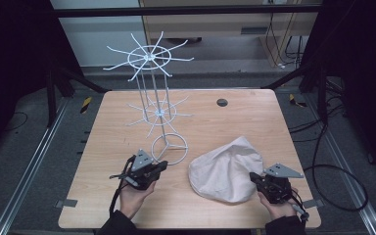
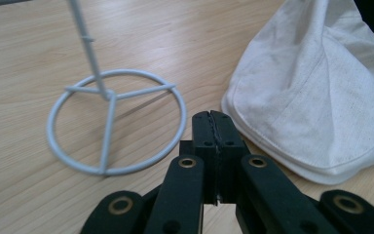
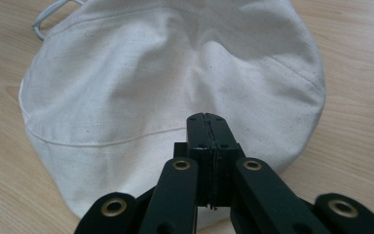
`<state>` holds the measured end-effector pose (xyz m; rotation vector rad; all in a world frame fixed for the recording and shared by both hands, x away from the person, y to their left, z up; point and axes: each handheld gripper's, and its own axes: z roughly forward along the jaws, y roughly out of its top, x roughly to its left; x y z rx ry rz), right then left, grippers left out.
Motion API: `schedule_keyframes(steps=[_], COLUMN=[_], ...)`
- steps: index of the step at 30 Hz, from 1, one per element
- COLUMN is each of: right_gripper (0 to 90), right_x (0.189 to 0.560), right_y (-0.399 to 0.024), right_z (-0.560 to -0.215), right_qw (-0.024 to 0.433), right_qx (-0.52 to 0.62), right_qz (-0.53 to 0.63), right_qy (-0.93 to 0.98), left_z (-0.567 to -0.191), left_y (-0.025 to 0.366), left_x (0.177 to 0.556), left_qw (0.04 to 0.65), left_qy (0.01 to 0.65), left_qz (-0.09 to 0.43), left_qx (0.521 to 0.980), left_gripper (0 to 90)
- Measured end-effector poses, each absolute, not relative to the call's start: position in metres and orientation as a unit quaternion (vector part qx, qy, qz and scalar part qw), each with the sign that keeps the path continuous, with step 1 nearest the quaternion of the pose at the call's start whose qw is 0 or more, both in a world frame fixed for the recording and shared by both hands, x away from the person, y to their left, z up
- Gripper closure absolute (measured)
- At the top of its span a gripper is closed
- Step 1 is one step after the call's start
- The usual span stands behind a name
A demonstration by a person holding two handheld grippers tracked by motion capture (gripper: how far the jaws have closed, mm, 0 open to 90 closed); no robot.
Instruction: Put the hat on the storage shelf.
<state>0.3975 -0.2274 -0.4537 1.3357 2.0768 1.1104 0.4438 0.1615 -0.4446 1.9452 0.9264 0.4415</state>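
Cream cotton cloth hat, soft and crumpled into a peak, lying on the pale wooden table at front right, just right of the ring base of the white wire two-tier hook stand. Stand upright at table centre-left, spokes bare on both tiers.

Left gripper held low beside the ring base, jaws pressed together on nothing; hat off to its right in the left gripper view, apart from the jaw tips. Right gripper at the hat's near right edge, jaws likewise clenched with no cloth between them; in the right gripper view the tips sit over the hat's near rim, contact not resolvable.

Step in hand, by judgement: taking hold of the hat, probably for hanging on a spoke.

Notes for a clean grasp:
- Open the right jaws fully before closing in; shut tips would only push the cloth along the table.
- Aim at the stitched rim, the firmest fold, not the loose crown.
- Come in low and level with the table, so the lower jaw slides under the rim.
- Pinch a single edge; bunched layers likely to slip.
- Left gripper free to steady the stand's base or hold the far rim.
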Motion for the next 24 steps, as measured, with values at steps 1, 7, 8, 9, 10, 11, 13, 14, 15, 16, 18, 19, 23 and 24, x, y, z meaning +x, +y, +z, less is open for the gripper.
schedule_keyframes(steps=[1,7,8,9,10,11,13,14,15,16,18,19,23,24], right_gripper=[90.0,90.0,90.0,90.0,90.0,90.0,90.0,90.0,90.0,90.0,90.0,90.0,90.0,90.0], right_x=[0.397,0.396,0.396,0.397,0.397,0.398,0.399,0.400,0.403,0.403,0.407,0.409,0.421,0.428], right_y=[-0.227,-0.224,-0.223,-0.223,-0.222,-0.222,-0.221,-0.221,-0.223,-0.223,-0.224,-0.224,-0.226,-0.226], right_z=[-0.454,-0.459,-0.459,-0.460,-0.461,-0.461,-0.463,-0.464,-0.467,-0.467,-0.469,-0.470,-0.472,-0.473], right_qw=[0.215,0.211,0.211,0.210,0.209,0.211,0.210,0.209,0.208,0.208,0.205,0.208,0.217,0.217], right_qx=[0.482,0.482,0.483,0.482,0.483,0.482,0.484,0.487,0.490,0.490,0.492,0.492,0.493,0.499], right_qz=[0.398,0.389,0.386,0.385,0.382,0.379,0.374,0.373,0.369,0.369,0.367,0.364,0.358,0.359], right_qy=[0.750,0.756,0.757,0.758,0.759,0.761,0.762,0.762,0.762,0.762,0.762,0.763,0.762,0.758], left_z=[-0.446,-0.453,-0.453,-0.454,-0.455,-0.457,-0.460,-0.462,-0.466,-0.466,-0.470,-0.471,-0.472,-0.472], left_y=[0.156,0.127,0.123,0.118,0.113,0.109,0.101,0.098,0.092,0.092,0.087,0.086,0.085,0.085], left_x=[0.446,0.456,0.458,0.460,0.463,0.465,0.470,0.472,0.473,0.473,0.471,0.470,0.465,0.464], left_qw=[0.453,0.453,0.454,0.454,0.454,0.455,0.450,0.447,0.446,0.446,0.442,0.437,0.446,0.442], left_qy=[0.372,0.363,0.361,0.359,0.358,0.355,0.352,0.350,0.351,0.351,0.347,0.341,0.341,0.338], left_qz=[0.178,0.172,0.169,0.169,0.168,0.165,0.163,0.162,0.153,0.153,0.148,0.149,0.137,0.137], left_qx=[0.790,0.796,0.797,0.798,0.798,0.800,0.804,0.807,0.809,0.809,0.814,0.819,0.816,0.819], left_gripper=[90.0,90.0,90.0,90.0,90.0,90.0,90.0,90.0,90.0,90.0,90.0,90.0,90.0,90.0])
